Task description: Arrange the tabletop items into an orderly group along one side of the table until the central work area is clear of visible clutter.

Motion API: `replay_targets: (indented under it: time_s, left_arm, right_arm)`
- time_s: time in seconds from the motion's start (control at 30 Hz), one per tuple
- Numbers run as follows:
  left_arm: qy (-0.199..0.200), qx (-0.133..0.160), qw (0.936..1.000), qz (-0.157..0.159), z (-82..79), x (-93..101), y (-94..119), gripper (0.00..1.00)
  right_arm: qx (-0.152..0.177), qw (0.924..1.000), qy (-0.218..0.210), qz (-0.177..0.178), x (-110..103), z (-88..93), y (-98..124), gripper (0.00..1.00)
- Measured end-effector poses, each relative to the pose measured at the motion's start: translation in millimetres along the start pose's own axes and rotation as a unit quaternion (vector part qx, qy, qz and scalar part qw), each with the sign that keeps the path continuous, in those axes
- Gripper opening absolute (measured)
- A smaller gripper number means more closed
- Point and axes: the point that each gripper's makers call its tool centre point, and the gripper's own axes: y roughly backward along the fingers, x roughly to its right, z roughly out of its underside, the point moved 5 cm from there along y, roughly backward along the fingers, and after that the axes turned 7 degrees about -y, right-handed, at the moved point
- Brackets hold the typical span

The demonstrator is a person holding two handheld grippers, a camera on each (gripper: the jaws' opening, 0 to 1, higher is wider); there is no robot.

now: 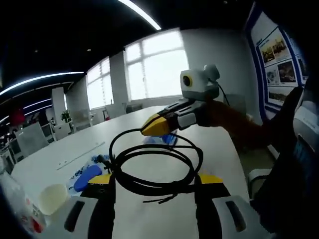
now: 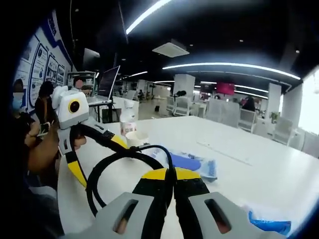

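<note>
above a white table (image 1: 149,124), the right gripper (image 2: 169,175) pinches a coiled black cable (image 2: 107,169) between closed jaws, while the left gripper (image 1: 155,180) stands wide open, the coil draped across its jaws. a blue packet (image 2: 192,163) lies near.

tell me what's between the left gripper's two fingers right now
In the left gripper view, the coiled black cable spans the gap between the open left gripper's fingers, over bare white table.
</note>
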Motion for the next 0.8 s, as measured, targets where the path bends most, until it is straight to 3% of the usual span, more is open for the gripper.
replay_targets:
  time_s: [0.3,0.8]
  left_arm:
    - [-0.004,0.003,1.0000,0.007,-3.3,10.0,-4.1,0.62]
    - [-0.012,0.018,0.9986,0.047,-15.9,40.9,-36.8,0.61]
  right_arm:
    - [0.001,1.0000,-0.002,0.007,-0.5,6.4,15.2,0.01]
    - [0.000,0.9988,-0.016,0.047,16.4,25.3,63.4,0.01]
